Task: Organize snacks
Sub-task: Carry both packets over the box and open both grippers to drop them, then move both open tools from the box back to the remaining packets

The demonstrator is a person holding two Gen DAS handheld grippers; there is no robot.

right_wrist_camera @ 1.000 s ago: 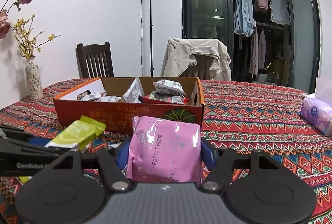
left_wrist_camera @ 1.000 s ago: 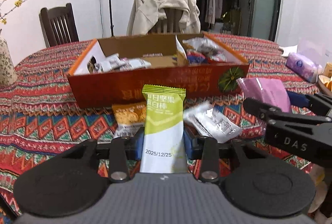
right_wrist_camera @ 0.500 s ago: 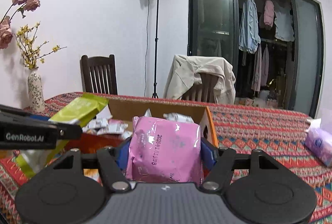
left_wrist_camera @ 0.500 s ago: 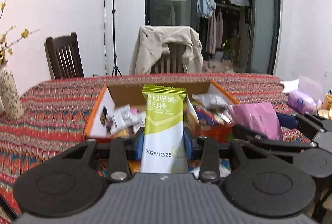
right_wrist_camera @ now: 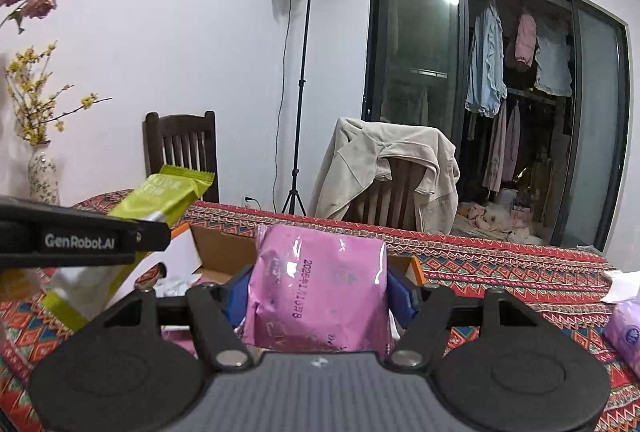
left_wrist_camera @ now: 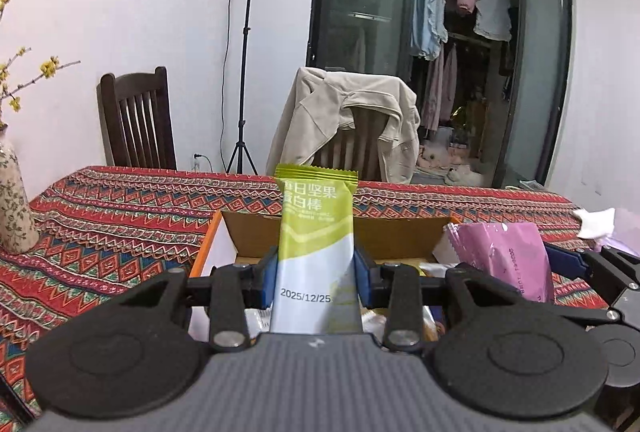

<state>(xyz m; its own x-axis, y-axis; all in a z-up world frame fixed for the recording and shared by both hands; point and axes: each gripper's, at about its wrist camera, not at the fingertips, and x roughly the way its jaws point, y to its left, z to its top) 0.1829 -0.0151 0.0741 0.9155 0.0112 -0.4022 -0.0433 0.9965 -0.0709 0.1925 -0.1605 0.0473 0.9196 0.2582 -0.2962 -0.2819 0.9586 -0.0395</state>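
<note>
My left gripper [left_wrist_camera: 316,274] is shut on a green and white snack bar [left_wrist_camera: 316,232] that stands upright between its blue pads. A pink snack packet [right_wrist_camera: 318,284] sits squeezed in my right gripper [right_wrist_camera: 318,294], which is shut on it. Both grippers hang side by side above the open orange cardboard box [left_wrist_camera: 400,236] on the table. In the left wrist view the pink packet [left_wrist_camera: 504,256] shows at the right. The right wrist view has the green bar [right_wrist_camera: 132,236] at its left, over the box [right_wrist_camera: 224,252]. Most of the box's inside is hidden by the grippers.
The table wears a red patterned cloth [left_wrist_camera: 120,224]. A flowered vase [left_wrist_camera: 14,203] stands at the left, and a purple tissue pack [right_wrist_camera: 624,332] lies at the right. Behind the table are a dark wooden chair [left_wrist_camera: 136,119], a chair draped with a beige jacket [left_wrist_camera: 348,123] and a lamp stand [left_wrist_camera: 244,43].
Both grippers have risen and moved forward with their snacks, from in front of the box to above it. The loose packets on the cloth before the box have dropped out of view.
</note>
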